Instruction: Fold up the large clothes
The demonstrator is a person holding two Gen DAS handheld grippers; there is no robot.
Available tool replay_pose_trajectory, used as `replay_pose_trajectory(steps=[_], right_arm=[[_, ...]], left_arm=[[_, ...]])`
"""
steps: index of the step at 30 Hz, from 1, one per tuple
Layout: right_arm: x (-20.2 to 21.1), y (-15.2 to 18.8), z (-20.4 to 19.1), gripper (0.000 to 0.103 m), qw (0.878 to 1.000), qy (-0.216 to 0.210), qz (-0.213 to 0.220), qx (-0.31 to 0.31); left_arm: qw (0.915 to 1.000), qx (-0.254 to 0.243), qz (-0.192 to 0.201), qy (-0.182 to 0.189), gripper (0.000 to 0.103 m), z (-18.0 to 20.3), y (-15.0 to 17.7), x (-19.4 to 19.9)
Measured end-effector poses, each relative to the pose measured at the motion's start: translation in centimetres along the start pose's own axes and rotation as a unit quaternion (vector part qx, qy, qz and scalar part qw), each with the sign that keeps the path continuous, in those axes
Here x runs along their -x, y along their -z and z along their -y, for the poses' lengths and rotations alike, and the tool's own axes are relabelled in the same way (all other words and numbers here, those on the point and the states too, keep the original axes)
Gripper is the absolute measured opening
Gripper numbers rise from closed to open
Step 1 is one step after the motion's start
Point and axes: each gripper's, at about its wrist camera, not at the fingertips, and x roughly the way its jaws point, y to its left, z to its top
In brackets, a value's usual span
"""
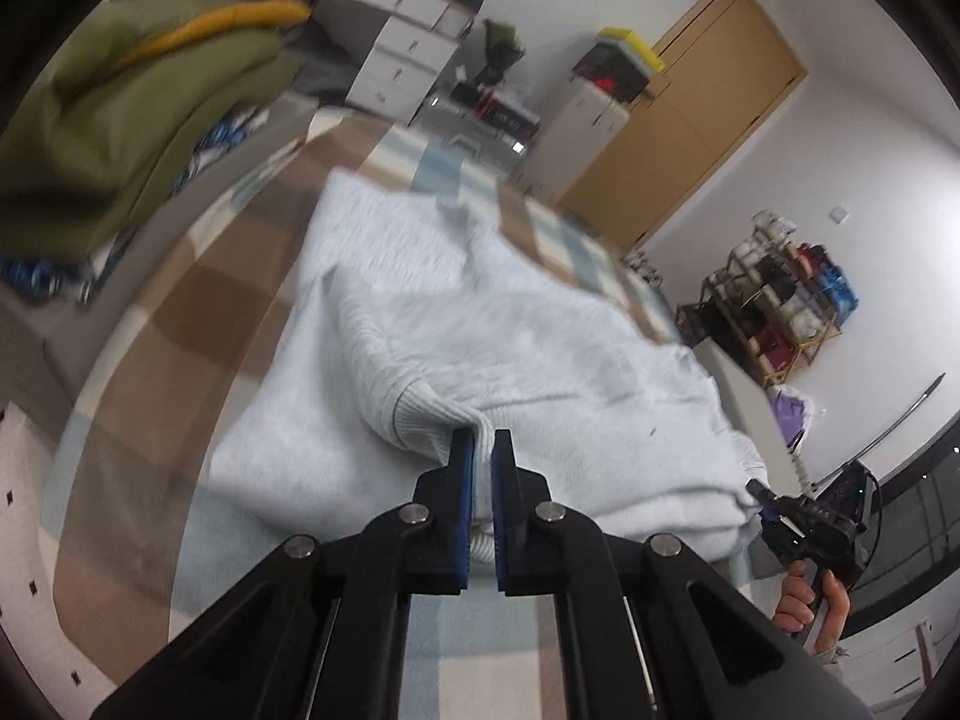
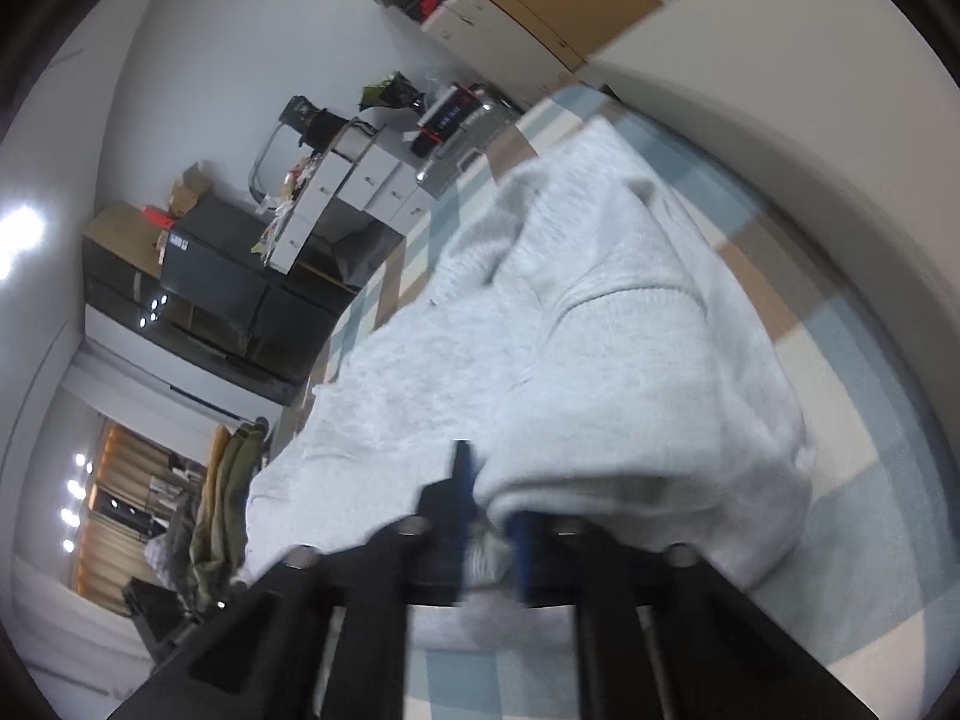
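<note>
A large pale grey knit sweater [image 1: 480, 324] lies spread on a bed with a brown, blue and cream checked cover [image 1: 198, 312]. My left gripper [image 1: 483, 444] is shut on the sweater's near edge, beside a ribbed cuff [image 1: 414, 414], with a thin strip of knit pinched between the blue pads. In the right wrist view my right gripper [image 2: 489, 498] is shut on the near hem of the sweater [image 2: 540, 360], and the cloth drapes over its right finger. The right gripper [image 1: 765, 495] also shows at the sweater's right corner in the left wrist view, held by a person's hand [image 1: 810, 606].
Olive and yellow clothes [image 1: 138, 114] are piled on the bed's far left. White drawers [image 1: 402, 42], a wooden door [image 1: 708, 114] and a shelf of bags [image 1: 786, 300] stand along the walls. A padded headboard [image 2: 780, 96] bounds the bed on the right of the right wrist view.
</note>
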Motion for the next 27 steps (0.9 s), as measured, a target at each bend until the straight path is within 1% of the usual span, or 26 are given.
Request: replay_pose_trajectory(steps=[3,6,8,10,12,13,14,15,16,17,18,19,20,21,22,23,25,26,27], right_arm=[[0.8,-2.2,-1.8,0.006,0.999,-0.022,0.028,0.022],[0.6,-5.6,-3.6,0.006,0.998,-0.036,0.039,0.034],[-0.1,-7.8,-4.8,0.006,0.997,-0.031,0.051,0.044],[-1.5,-10.0,-5.7,0.006,0.997,-0.021,0.055,0.042],[-3.7,-12.2,-6.1,0.011,0.998,-0.006,0.056,0.023],[-5.1,-13.3,-6.2,0.020,0.998,0.016,0.058,0.016],[-6.5,-14.3,-6.4,0.042,0.997,0.045,0.066,0.018],[-7.3,-15.0,-6.4,0.054,0.995,0.067,0.074,0.025],[-8.3,-15.5,-6.5,0.060,0.991,0.096,0.083,0.033],[-8.8,-15.5,-6.5,0.060,0.989,0.122,0.080,0.032],[-8.9,-15.3,-6.4,0.060,0.988,0.129,0.072,0.030],[-8.6,-14.9,-6.4,0.060,0.990,0.115,0.066,0.038],[-8.2,-14.2,-6.5,0.062,0.990,0.111,0.061,0.057],[-7.8,-13.9,-6.4,0.064,0.988,0.121,0.057,0.076],[-7.3,-12.9,-6.4,0.066,0.983,0.143,0.052,0.104],[-6.9,-12.2,-6.2,0.067,0.978,0.161,0.046,0.127],[-6.2,-11.2,-5.1,0.068,0.968,0.191,0.036,0.161],[-6.0,-10.9,-4.4,0.068,0.964,0.207,0.033,0.166],[-5.9,-10.8,-3.6,0.068,0.963,0.215,0.029,0.161]], left_arm=[[0.9992,-0.002,0.029,0.026,0.001,0.4,-2.2,0.6],[0.9975,-0.011,0.060,0.037,0.001,0.7,-5.2,0.3],[0.9962,-0.024,0.077,0.032,0.001,1.0,-7.4,-0.6],[0.9956,-0.024,0.085,0.031,0.001,0.9,-9.7,-2.1],[0.9960,-0.022,0.083,0.024,0.001,0.6,-11.9,-4.0],[0.9962,-0.019,0.084,0.012,0.001,0.5,-13.0,-5.2],[0.9961,-0.019,0.086,0.002,0.002,0.1,-13.5,-6.0],[0.9967,-0.018,0.078,-0.015,0.003,-0.2,-14.5,-7.8],[0.9973,-0.016,0.063,-0.034,0.010,-0.6,-14.8,-8.9],[0.9967,-0.008,0.036,-0.072,0.021,-1.0,-15.1,-10.3],[0.9933,0.002,0.016,-0.114,0.023,-1.7,-14.8,-11.3],[0.9923,0.001,0.010,-0.123,0.024,-2.0,-14.4,-11.5],[0.9925,-0.008,0.008,-0.122,0.027,-2.2,-13.9,-11.3],[0.9916,-0.020,0.006,-0.127,0.032,-2.2,-13.0,-11.0],[0.9901,-0.032,0.002,-0.137,0.043,-2.2,-12.2,-10.7],[0.9883,-0.051,-0.004,-0.143,0.047,-2.1,-10.9,-10.3],[0.9859,-0.081,-0.015,-0.146,0.047,-2.0,-9.1,-9.8],[0.9842,-0.089,-0.022,-0.151,0.047,-2.1,-8.7,-9.8],[0.9823,-0.093,-0.029,-0.160,0.047,-2.2,-8.1,-9.7]])
